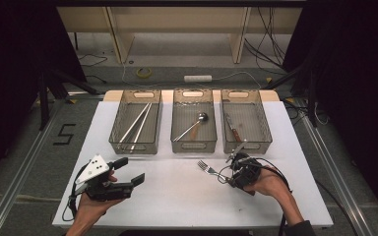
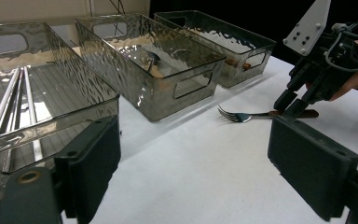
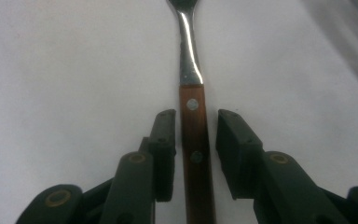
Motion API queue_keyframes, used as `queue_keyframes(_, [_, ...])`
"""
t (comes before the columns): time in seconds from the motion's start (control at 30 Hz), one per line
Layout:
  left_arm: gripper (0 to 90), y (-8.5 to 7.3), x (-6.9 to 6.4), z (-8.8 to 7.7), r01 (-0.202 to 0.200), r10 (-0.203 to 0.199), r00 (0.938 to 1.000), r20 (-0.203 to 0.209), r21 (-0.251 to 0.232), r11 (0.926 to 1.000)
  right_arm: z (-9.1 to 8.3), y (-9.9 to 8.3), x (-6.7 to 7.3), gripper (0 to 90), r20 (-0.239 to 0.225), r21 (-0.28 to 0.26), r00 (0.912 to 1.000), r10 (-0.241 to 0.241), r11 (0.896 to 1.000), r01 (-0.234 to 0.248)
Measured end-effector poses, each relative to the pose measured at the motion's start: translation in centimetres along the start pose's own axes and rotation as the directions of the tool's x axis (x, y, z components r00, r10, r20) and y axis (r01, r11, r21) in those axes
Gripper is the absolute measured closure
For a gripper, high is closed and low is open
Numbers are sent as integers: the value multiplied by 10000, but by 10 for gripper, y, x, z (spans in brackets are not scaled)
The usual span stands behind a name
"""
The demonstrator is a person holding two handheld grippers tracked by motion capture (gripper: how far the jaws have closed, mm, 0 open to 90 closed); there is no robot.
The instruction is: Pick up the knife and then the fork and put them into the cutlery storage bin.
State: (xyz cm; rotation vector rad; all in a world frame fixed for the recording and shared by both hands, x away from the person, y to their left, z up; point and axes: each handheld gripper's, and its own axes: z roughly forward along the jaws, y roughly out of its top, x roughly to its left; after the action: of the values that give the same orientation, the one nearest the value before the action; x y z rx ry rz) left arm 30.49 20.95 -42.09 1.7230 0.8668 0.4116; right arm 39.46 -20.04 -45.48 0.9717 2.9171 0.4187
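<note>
A fork (image 1: 207,168) with a wooden handle lies on the white table (image 1: 177,201) in front of the middle bin, tines pointing left. My right gripper (image 1: 228,176) is down at the handle end. In the right gripper view its jaws stand on either side of the fork's handle (image 3: 195,135), with a narrow gap on each side, so the right gripper (image 3: 195,119) is open around it. The left gripper view shows the same fork (image 2: 242,115) and the right gripper (image 2: 289,106) from the side. My left gripper (image 1: 130,171) hovers open and empty at the front left (image 2: 196,154).
Three clear bins stand in a row at the back. The left bin (image 1: 135,142) holds long metal chopsticks (image 1: 137,123), the middle bin (image 1: 193,145) a spoon (image 1: 196,123), and the right bin (image 1: 246,145) a knife (image 1: 232,127). Bare table lies between my two hands.
</note>
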Motion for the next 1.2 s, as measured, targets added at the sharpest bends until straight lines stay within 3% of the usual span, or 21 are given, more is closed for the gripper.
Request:
queue_keyframes(0.87, [167,0,0,0,-66,66,10000,3,51,10000,1,1,6,772,398,162,9982,-452,9989,446])
queue_keyframes(1.2, [167,0,0,0,27,-27,10000,-34,2,10000,-5,0,4,774,196,-136,9992,-359,9993,362])
